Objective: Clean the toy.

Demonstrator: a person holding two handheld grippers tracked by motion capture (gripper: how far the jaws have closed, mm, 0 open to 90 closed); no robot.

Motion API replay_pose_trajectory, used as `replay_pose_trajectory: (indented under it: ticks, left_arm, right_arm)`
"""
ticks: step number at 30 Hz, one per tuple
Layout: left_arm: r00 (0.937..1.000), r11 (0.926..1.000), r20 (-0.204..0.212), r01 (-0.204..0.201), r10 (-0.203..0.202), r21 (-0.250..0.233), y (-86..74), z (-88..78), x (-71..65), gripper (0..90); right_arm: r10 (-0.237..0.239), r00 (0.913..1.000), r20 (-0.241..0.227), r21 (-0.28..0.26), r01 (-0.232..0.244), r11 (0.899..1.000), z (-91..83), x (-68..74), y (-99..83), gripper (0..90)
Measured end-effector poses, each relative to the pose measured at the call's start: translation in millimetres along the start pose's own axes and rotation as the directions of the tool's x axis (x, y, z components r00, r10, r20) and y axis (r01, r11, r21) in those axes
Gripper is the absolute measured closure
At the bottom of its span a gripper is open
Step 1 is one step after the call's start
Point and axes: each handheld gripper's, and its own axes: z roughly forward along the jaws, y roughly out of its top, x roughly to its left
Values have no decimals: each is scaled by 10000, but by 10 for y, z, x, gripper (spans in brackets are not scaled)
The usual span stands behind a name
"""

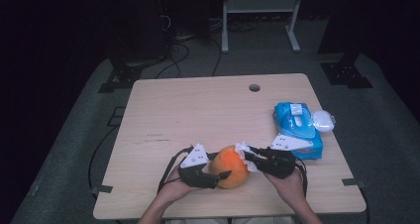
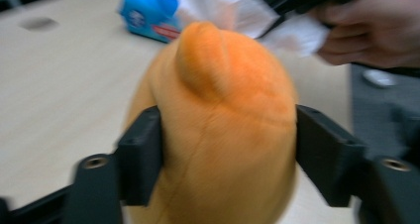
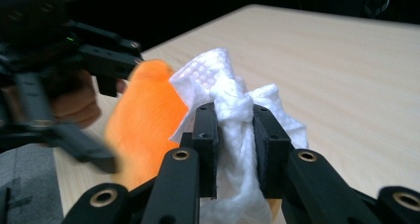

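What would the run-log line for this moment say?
left gripper: shut on orange plush toy | right gripper: shut on white wipe, at toy | wipes pack: on table

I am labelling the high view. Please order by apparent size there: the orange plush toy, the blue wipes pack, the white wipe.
1. blue wipes pack
2. orange plush toy, partly hidden by the grippers, so close to the pack
3. white wipe

The high view is dim and slightly soft: light falls from above onto the desk (image 1: pixel 198 120), while the floor and room beyond its far edge sink into black. Shadows under things are faint. In the left gripper view, the orange plush (image 2: pixel 218 125) is smeared by motion blur, and the far corner is out of focus. In the right gripper view, the white tissue (image 3: pixel 233 110) is sharp; everything behind blurs.
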Motion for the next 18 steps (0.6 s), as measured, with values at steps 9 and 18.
replay_pose_trajectory:
  ticks: [9, 18]
  left_arm:
    - [9998, 9998, -13, 193, -193, 41, -66, 54, 26, 268]
    - [9860, 9872, -666, 1496, -1531, -559, -75, -33, 161, 365]
  right_arm:
    - [-244, 9898, -1403, -221, 215, 9995, 48, 212, 46, 740]
    - [368, 9993, 8, -76, -368, 9993, 33, -22, -78, 741]
